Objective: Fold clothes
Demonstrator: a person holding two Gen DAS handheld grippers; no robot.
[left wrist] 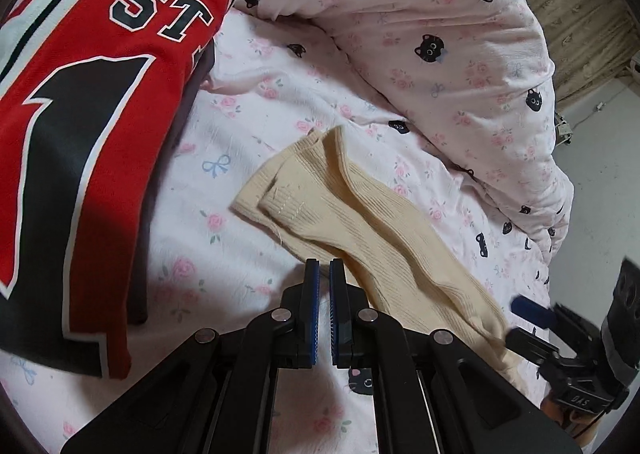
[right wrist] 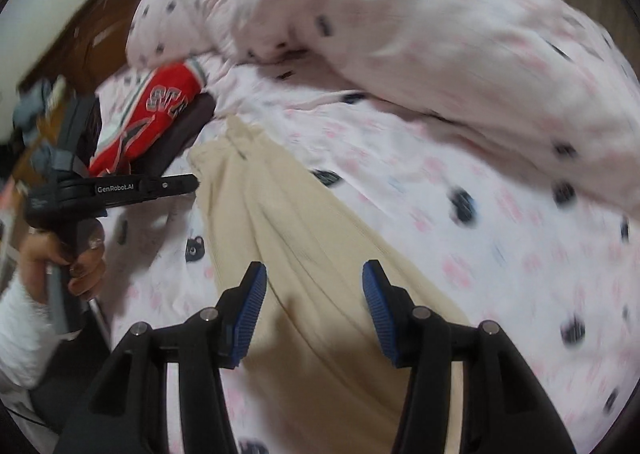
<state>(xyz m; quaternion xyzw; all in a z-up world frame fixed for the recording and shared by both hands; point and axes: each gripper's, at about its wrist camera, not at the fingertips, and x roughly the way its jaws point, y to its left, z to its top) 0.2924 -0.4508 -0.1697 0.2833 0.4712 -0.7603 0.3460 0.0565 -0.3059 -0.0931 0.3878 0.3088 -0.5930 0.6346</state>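
A cream ribbed garment (left wrist: 360, 222) lies in a long strip on the pink floral bed sheet (left wrist: 248, 122). It also shows in the right wrist view (right wrist: 304, 254). My left gripper (left wrist: 324, 270) is shut and empty, hovering just left of the cream strip. My right gripper (right wrist: 314, 278) is open, its jaws wide apart above the near part of the cream garment. It shows at the right edge of the left wrist view (left wrist: 532, 310). A folded red jersey (left wrist: 92, 114) with black and white lettering lies on a dark garment at the left.
A bunched pink duvet (left wrist: 440, 54) with black cat faces is heaped along the far and right side of the bed. A brown wooden headboard (right wrist: 92, 30) stands beyond the jersey. The person's hand (right wrist: 80, 258) holds the left gripper's handle.
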